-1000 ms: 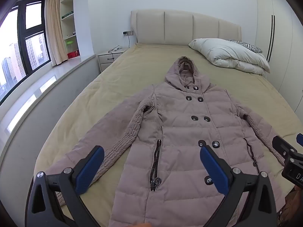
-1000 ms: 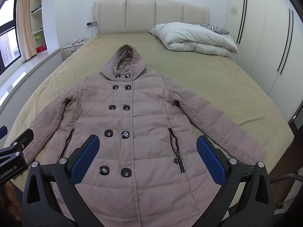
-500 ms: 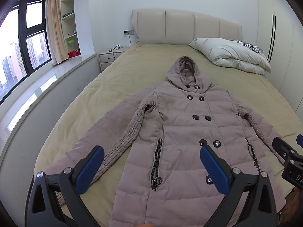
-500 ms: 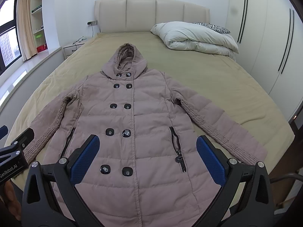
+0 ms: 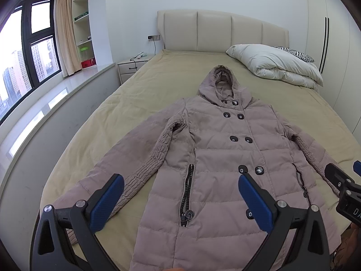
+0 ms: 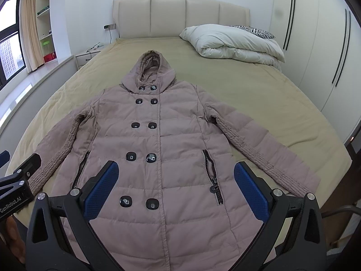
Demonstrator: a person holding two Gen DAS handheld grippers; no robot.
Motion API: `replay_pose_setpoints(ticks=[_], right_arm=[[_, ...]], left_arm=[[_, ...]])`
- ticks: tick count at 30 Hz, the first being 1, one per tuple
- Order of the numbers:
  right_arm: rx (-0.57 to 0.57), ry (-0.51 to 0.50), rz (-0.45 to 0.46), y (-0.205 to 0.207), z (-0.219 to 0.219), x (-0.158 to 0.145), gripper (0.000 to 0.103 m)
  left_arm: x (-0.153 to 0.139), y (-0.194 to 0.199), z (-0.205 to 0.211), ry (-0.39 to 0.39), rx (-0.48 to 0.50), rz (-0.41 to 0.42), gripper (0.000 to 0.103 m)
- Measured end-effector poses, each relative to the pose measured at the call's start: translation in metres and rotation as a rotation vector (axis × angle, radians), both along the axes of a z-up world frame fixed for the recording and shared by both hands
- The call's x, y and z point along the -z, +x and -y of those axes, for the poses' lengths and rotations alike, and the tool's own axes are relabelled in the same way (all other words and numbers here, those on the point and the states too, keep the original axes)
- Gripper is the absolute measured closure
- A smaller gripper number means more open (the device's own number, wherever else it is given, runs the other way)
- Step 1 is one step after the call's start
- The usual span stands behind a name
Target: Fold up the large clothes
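Big beige bed point(image 5: 144, 103) fills the room, and spread flat on it, front up and buttoned, is the long mauve puffer coat point(image 6: 158, 140), hood point(image 6: 150, 67) pointing away toward the headboard point(image 6: 180, 15), hem nearest the tongs. So the coat's long axis runs straight ahead of both tools, and both sleeves splay out and down toward the near corners. The left gripper point(image 5: 180, 199) hangs above the lower left of the coat, jaws wide apart, holding nothing; the left sleeve point(image 5: 126, 169) runs down just outside its left finger. The right gripper point(image 6: 176, 186) hovers over the lower right front, jaws equally spread and empty, with the right sleeve point(image 6: 259, 149) trailing past its right finger toward the bed edge. No fold made yet. Each cuff looks nearest its own-side tool, so I'd judge a sleeve fold inward comes first.
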State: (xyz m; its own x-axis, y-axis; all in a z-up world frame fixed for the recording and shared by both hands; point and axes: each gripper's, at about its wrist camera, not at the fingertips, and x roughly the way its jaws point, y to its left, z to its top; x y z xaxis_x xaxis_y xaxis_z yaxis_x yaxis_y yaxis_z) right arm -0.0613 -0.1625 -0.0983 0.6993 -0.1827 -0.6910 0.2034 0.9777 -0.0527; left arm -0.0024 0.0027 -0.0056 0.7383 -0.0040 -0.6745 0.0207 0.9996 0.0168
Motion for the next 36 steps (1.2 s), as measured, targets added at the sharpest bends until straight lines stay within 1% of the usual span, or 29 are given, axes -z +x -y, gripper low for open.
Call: replay_pose_setpoints(ticks=[36], right_arm=[[-0.002, 0.008, -0.003, 0.0006, 0.0012, 0.0026, 0.0]], left_arm=[[0.0017, 0.0008, -0.0002, 0.001, 0.0, -0.004, 0.0]])
